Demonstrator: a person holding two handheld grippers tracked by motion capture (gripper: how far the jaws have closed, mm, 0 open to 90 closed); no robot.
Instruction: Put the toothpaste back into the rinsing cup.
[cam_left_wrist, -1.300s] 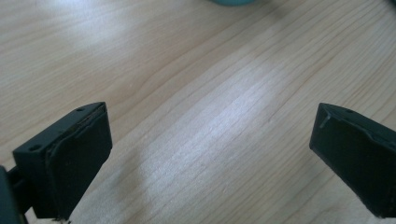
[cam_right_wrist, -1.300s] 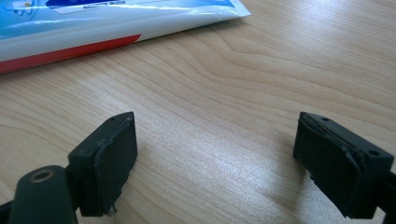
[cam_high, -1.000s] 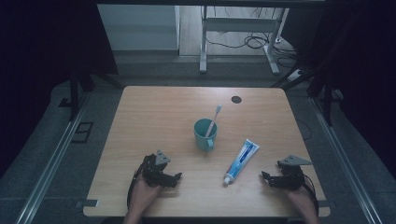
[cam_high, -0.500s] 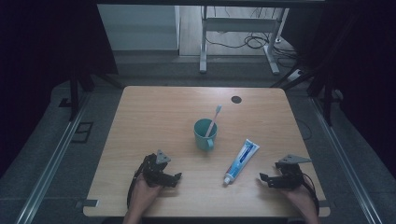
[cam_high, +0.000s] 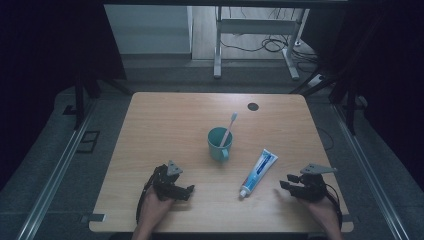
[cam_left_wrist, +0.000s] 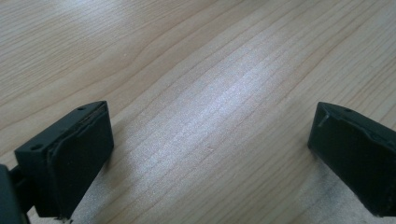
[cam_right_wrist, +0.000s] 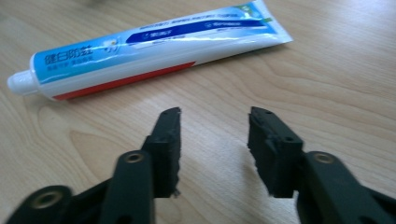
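A teal mug (cam_high: 219, 143) with a white toothbrush (cam_high: 229, 128) leaning in it stands mid-table. A blue and white toothpaste tube (cam_high: 258, 171) (cam_right_wrist: 144, 49) lies flat to its right, cap toward the near edge. My right gripper (cam_high: 283, 186) (cam_right_wrist: 214, 142) rests on the table right of the tube, pointing at it. Its jaws have just been closing and stand partly open, with nothing between them. My left gripper (cam_high: 189, 192) (cam_left_wrist: 210, 154) sits near the front left, jaws wide open over bare wood.
The wooden table (cam_high: 165, 120) has a small black round cap (cam_high: 253, 106) near its far right. Beyond the far edge stand a desk frame (cam_high: 255, 45) and cables on the floor. Dark curtains flank both sides.
The right gripper's jaws have narrowed. Both hands have stayed about where they were, and the mug and tube have not moved.
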